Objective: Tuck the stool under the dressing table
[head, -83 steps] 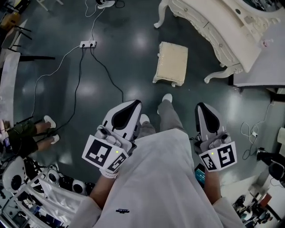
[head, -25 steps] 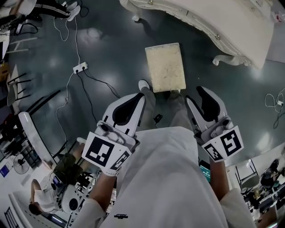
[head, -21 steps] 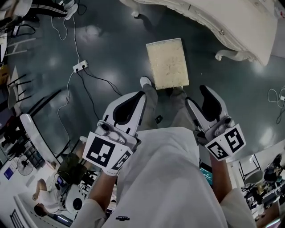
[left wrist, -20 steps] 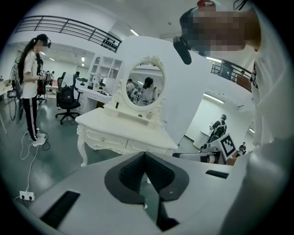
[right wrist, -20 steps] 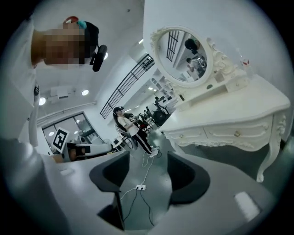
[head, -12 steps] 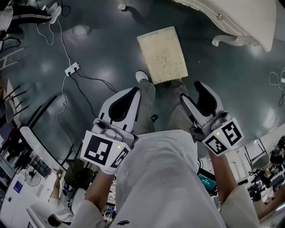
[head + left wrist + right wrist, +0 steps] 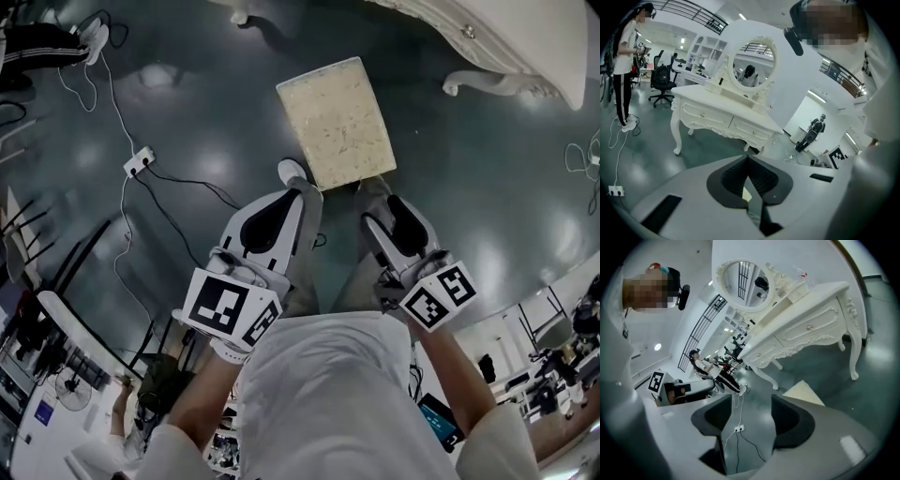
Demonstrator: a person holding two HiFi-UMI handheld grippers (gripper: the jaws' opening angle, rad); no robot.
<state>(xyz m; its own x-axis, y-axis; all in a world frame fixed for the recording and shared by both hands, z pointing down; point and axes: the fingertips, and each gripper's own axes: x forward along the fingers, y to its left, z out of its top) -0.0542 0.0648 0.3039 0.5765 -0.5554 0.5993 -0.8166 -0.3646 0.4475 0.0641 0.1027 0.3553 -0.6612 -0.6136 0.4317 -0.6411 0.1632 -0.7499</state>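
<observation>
Two grippers are pointing forward and down over the dark floor (image 7: 187, 94), one in each of the person's hands. The left gripper (image 7: 300, 194) is keeping its jaws pressed together at the tips, pinching nothing. The right gripper (image 7: 384, 214) is holding its jaws spread; they have just been opening, and nothing is sitting between them. In the right gripper view only floor and a white power strip (image 7: 737, 429) with its cables are showing through the gap.

The stool (image 7: 336, 122), rectangular with a cream top, is standing on the floor just ahead of both grippers and of the person's shoe (image 7: 292, 172). Neither pair of jaws is gripping it. It is sitting out in the open in front of the white dressing table (image 7: 525, 47), near one carved leg (image 7: 464, 82) and not under the top. In the left gripper view the dressing table is standing straight ahead, carrying its oval mirror (image 7: 752, 70), while a corner of the stool is peeking past the right gripper's jaw in that gripper's view.
</observation>
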